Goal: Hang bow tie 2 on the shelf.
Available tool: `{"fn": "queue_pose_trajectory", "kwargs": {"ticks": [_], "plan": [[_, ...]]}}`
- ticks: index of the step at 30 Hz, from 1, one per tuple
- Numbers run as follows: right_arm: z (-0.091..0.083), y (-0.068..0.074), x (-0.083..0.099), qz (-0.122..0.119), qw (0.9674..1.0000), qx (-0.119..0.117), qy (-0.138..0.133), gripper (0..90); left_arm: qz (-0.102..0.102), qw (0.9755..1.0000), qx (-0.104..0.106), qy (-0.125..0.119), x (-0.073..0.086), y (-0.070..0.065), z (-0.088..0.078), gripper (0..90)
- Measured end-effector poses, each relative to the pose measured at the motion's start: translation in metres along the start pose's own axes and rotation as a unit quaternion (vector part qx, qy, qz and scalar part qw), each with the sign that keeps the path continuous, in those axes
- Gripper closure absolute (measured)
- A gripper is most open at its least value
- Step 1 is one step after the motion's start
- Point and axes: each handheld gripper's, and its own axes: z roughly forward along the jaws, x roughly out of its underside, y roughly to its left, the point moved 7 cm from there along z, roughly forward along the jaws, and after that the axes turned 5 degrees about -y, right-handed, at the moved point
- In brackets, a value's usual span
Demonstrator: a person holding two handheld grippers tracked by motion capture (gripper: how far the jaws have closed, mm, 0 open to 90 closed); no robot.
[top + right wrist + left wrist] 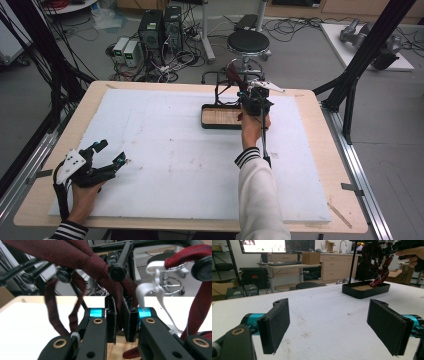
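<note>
While the person's left hand [82, 192] rests near the front left corner of the counter [310, 165], the left gripper [111, 157] lies low over the white surface with its jaws spread wide and nothing between them. Seen from that gripper, the black tray [365, 290] with its wooden floor sits well ahead of the jaws and off to their right, a thin black stand [352, 265] rising from it.

The right gripper [119, 315] is held up at that stand, over the tray's far right corner. Its jaws are pressed nearly together, pinching a strand of dark red cloth [100, 267] that hangs straight down between the pads. Just above the jaws, the cloth is draped over a black peg [117, 272] of the stand. A loop of the same cloth hangs to the left of the jaws, and a white strap [153, 283] dangles just to their right. Further right hangs another red band [200, 300] with a thin dark stripe.
</note>
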Motion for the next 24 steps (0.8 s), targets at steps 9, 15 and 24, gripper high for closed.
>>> {"fn": "queue_pose_trajectory", "kwargs": {"ticks": [9,15,24], "plan": [[0.003,-0.001,0.005,-0.015,0.9997,0.009,0.017,82.8,0.001,1.0000,0.001,0.001,0.000,0.000,0.000,18.8],[0.007,-0.005,0.013,-0.005,0.9989,0.020,0.042,82.8,0.001,1.0000,0.001,0.000,0.000,0.000,0.000,18.8],[0.007,-0.005,0.019,-0.025,0.9969,0.025,0.070,81.6,0.003,1.0000,0.001,0.001,0.000,0.000,0.000,18.8]]}}
